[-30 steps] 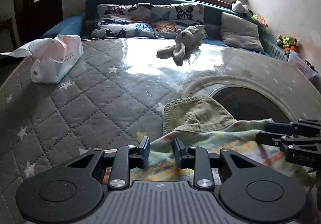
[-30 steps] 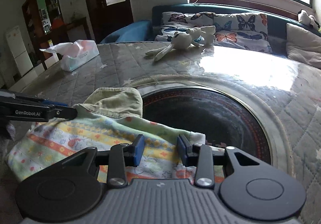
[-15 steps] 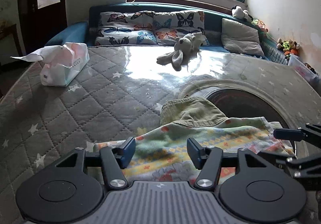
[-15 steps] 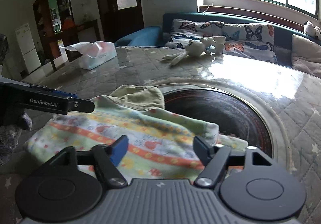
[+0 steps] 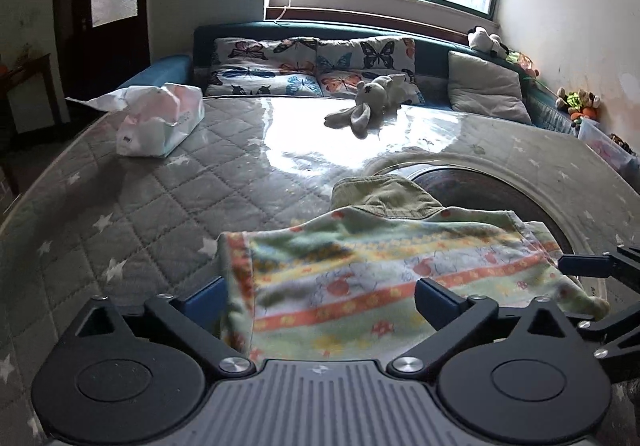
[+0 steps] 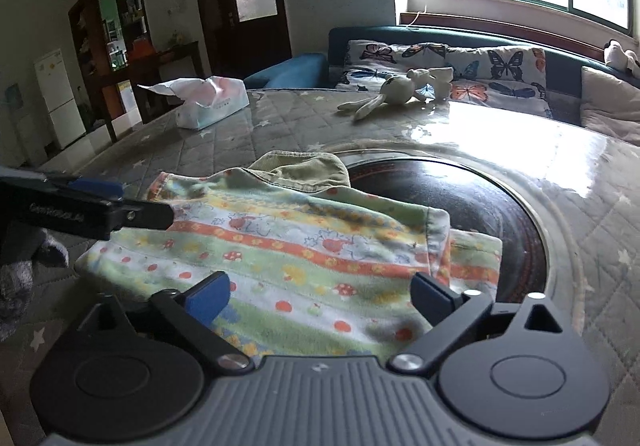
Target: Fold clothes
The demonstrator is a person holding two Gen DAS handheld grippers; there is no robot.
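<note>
Item: striped, fruit-printed terry cloth garment point(image 6: 304, 258), folded, lying on the quilted grey surface point(image 5: 132, 206) overlapping the dark round inset point(image 6: 480, 206), atop an olive corduroy piece point(image 6: 308, 170). Left claw point(image 5: 320, 292) and right claw point(image 6: 320, 290): both released, spread wide just above it, apparently to let the fold settle.

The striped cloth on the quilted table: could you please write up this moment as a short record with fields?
garment: striped cloth, folded, lying flat, partly over the dark round inset
underneath: olive garment showing at the far edge
left gripper: open, fingers either side of the near edge, holding nothing
right gripper: open, holding nothing
surface: quilted table
other items: tissue pack, plush rabbit at the far side
</note>
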